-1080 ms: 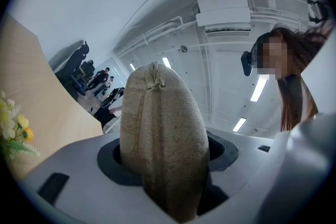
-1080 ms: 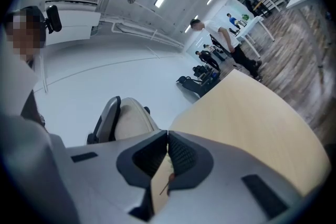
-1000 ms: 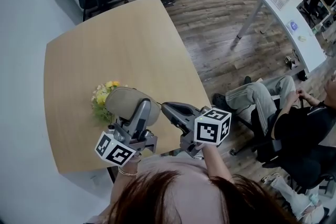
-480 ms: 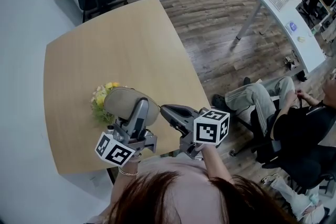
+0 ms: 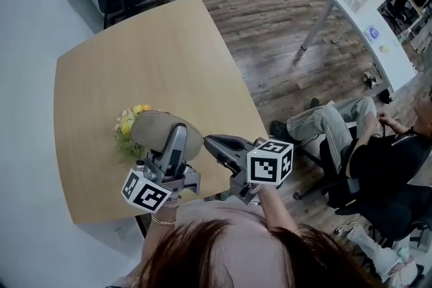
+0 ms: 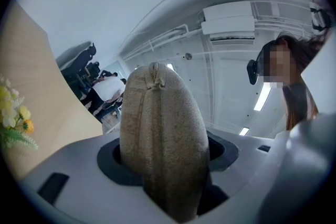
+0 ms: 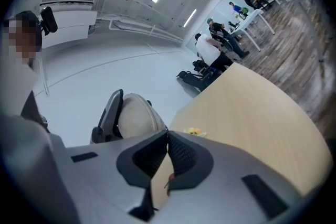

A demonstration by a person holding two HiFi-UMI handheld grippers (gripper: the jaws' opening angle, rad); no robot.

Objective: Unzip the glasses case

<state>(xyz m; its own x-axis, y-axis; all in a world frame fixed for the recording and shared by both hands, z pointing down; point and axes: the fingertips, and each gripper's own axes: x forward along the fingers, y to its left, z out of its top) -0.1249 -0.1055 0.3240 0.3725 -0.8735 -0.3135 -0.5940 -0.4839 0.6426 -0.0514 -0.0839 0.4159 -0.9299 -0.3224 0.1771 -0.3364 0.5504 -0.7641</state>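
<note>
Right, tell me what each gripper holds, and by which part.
Left gripper holds the case, clamped across its body. Right gripper has its jaws together beside the case; whether they pinch anything can't be told.

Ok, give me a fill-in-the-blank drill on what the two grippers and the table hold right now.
1. The glasses case is clamped by the ___.
2. The right gripper has its jaws ___.
3. The brightest blooms among the flowers on the table are ___.
Missing words: left gripper; shut; yellow.
</note>
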